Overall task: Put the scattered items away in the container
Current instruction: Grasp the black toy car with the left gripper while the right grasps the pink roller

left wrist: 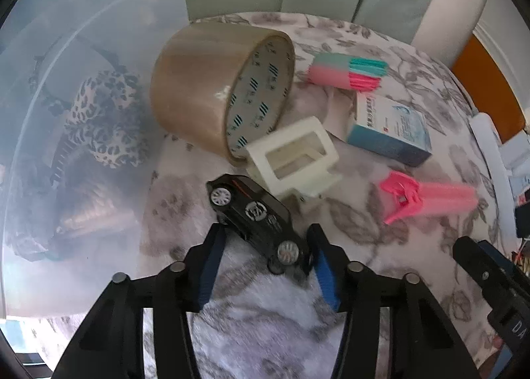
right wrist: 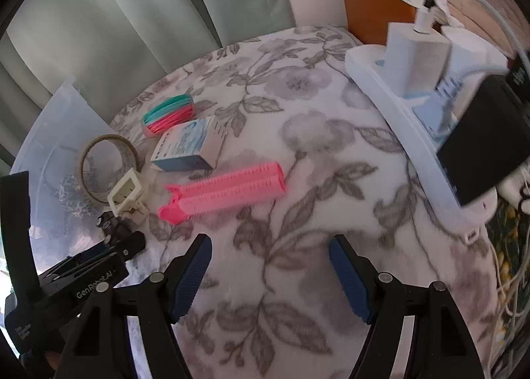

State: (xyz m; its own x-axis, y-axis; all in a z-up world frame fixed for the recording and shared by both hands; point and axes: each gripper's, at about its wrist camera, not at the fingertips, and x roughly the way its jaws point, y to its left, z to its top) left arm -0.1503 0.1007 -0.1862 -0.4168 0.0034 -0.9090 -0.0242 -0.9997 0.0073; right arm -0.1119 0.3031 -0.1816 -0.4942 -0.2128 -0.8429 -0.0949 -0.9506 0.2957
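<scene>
Left wrist view: left gripper (left wrist: 265, 246) straddles the black toy car (left wrist: 255, 213).
Fingers part-spread; car lies between the pads, contact on either side uncertain. Translucent container (left wrist: 66, 114) sits left of the fingers. Right gripper (right wrist: 270, 266) stands spread and empty over the floral blanket (right wrist: 314, 180); pink hair roller (right wrist: 225, 192) lies just ahead of its fingertips.

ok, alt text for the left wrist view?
The left claw straddles a black toy car on a floral blanket. Beyond lie a tape roll, a cream plastic frame, a pink hair roller and a small box; a translucent container sits left.
</scene>
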